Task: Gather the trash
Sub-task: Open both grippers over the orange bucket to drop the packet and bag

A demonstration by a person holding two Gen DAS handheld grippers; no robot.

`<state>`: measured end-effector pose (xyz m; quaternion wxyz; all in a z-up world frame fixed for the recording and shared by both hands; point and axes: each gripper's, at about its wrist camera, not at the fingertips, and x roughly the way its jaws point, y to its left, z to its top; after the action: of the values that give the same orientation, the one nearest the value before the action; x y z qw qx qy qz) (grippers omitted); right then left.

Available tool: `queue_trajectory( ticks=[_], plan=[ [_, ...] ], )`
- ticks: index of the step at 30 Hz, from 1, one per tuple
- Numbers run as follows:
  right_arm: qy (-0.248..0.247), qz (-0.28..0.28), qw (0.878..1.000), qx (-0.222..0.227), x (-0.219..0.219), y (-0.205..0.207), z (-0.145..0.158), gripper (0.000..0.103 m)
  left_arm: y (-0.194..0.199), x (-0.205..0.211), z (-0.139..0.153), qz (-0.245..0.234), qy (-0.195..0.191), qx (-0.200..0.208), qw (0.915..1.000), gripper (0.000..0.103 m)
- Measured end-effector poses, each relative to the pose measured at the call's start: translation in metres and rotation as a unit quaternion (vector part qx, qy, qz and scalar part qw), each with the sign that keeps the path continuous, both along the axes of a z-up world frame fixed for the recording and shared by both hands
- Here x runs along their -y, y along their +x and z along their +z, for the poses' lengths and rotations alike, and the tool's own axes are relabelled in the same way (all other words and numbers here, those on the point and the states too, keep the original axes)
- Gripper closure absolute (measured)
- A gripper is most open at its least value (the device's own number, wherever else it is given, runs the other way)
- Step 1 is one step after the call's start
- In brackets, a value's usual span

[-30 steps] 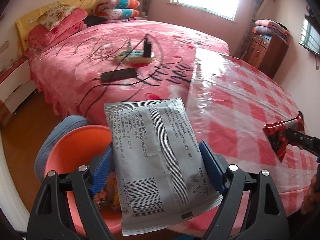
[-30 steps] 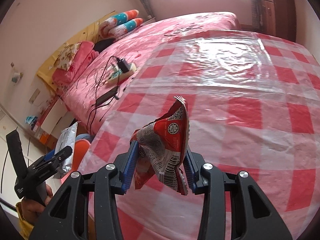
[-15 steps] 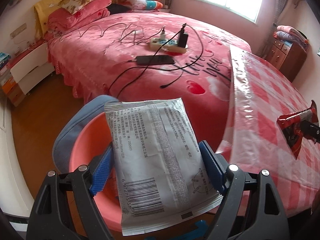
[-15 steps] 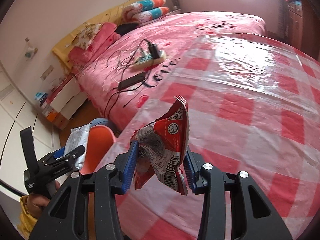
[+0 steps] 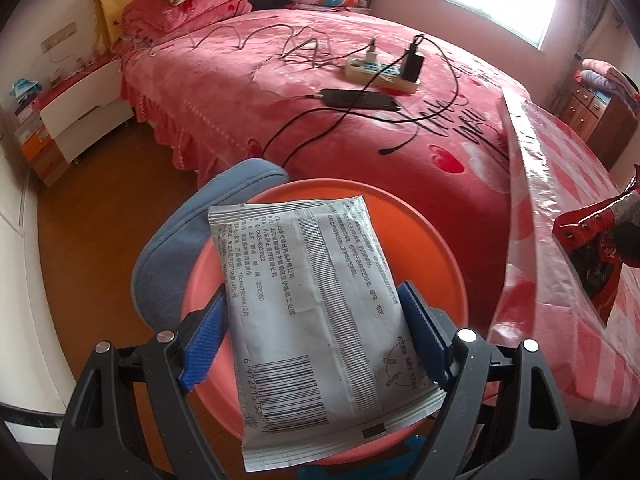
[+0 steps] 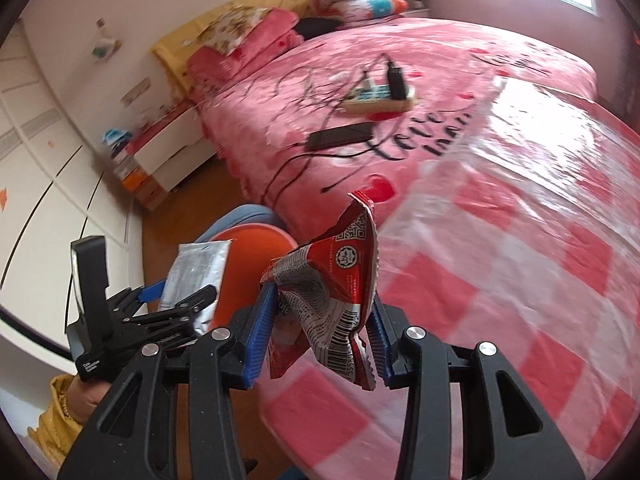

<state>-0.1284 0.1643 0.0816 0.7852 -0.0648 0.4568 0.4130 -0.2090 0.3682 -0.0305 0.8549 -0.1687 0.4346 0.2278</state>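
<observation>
My left gripper (image 5: 312, 340) is shut on a flat silver-grey packet (image 5: 316, 320) with a barcode and holds it directly above an orange round bin (image 5: 432, 248) on the floor. My right gripper (image 6: 320, 340) is shut on a crumpled red snack wrapper (image 6: 336, 276) and holds it over the table's left edge, close to the bin (image 6: 256, 248). The wrapper also shows at the right edge of the left wrist view (image 5: 592, 240). The left gripper with the packet (image 6: 192, 276) shows low left in the right wrist view.
A table with a red-checked plastic cloth (image 6: 520, 280) stands on the right. A pink bed (image 5: 320, 92) behind it carries a power strip (image 5: 384, 74), a phone (image 5: 360, 100) and cables. A blue cushion (image 5: 188, 240) lies by the bin.
Both grippers have swung left, away from the table and towards the bin. The packet now hangs over the middle of the bin, and the red wrapper has come to the table's edge.
</observation>
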Motion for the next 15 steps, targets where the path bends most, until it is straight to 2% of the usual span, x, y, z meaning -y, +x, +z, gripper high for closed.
queue_trajectory(
  ticks=[6, 15],
  plan=[
    [-0.017, 0.046, 0.999, -0.005, -0.040, -0.016, -0.012, 0.059, -0.007, -0.012, -0.009, 0.012, -0.005, -0.010, 0.9999, 0.020],
    [-0.043, 0.083, 0.996, -0.015, -0.074, -0.027, -0.035, 0.059, -0.009, -0.017, -0.021, 0.015, -0.012, -0.022, 0.9996, 0.020]
  ],
)
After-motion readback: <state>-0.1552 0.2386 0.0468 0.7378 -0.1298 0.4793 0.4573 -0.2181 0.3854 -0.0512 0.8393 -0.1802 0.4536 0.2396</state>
